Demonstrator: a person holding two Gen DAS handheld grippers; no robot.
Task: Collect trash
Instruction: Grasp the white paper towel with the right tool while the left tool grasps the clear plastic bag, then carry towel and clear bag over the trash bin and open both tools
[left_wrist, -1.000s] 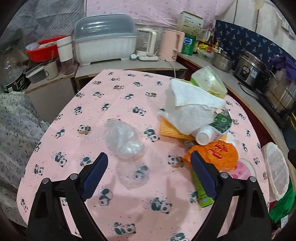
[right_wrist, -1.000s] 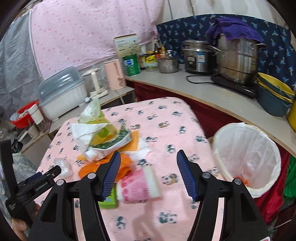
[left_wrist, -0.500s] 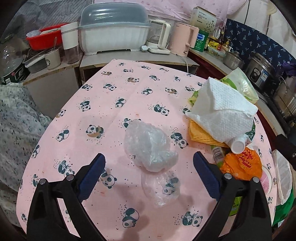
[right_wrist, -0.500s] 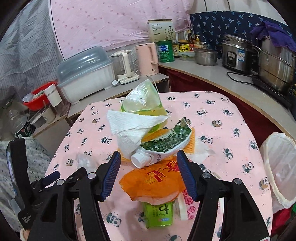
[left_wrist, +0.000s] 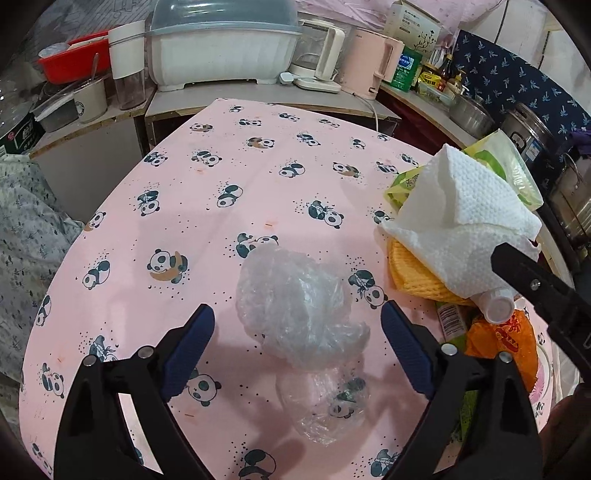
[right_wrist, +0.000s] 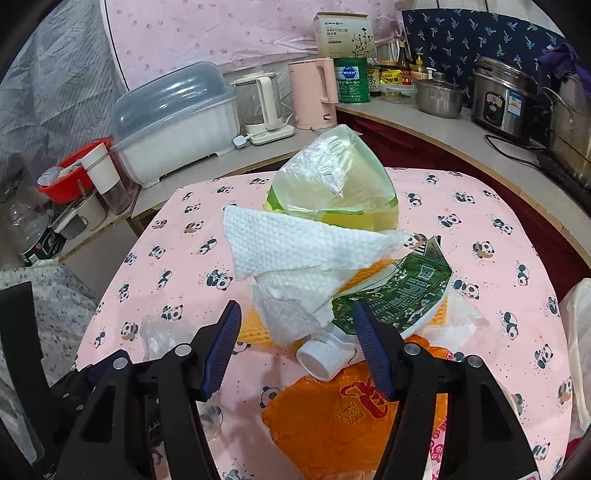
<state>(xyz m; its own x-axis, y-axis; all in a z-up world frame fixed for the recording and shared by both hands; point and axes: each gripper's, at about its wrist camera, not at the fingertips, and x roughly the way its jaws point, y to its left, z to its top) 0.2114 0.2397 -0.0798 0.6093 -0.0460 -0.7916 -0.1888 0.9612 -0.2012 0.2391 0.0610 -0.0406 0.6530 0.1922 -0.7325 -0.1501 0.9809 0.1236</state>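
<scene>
Trash lies on a pink panda tablecloth (left_wrist: 229, 173). A crumpled clear plastic wrap (left_wrist: 295, 295) lies between the fingers of my open left gripper (left_wrist: 297, 347), with a second clear piece (left_wrist: 325, 406) just below it. To the right is a pile: white paper towel (left_wrist: 458, 221), yellow cloth (left_wrist: 413, 277), orange bag (left_wrist: 506, 343). My open right gripper (right_wrist: 297, 347) is over the pile, around the white cap of a green pouch (right_wrist: 321, 356), with the paper towel (right_wrist: 295, 247), a yellow-green bag (right_wrist: 340, 184) and the orange bag (right_wrist: 351, 417) close by.
A lined trash bin (right_wrist: 576, 332) shows at the table's right edge. Behind the table a counter holds a dish rack (right_wrist: 177, 122), kettles (right_wrist: 314, 92), a green tin (right_wrist: 351, 81) and steel pots (right_wrist: 506, 96). A bed (left_wrist: 26, 229) lies left.
Both grippers moved forward and lower over the table. The left closed in on the clear plastic wrap; the right swung left from the bin to the pile.
</scene>
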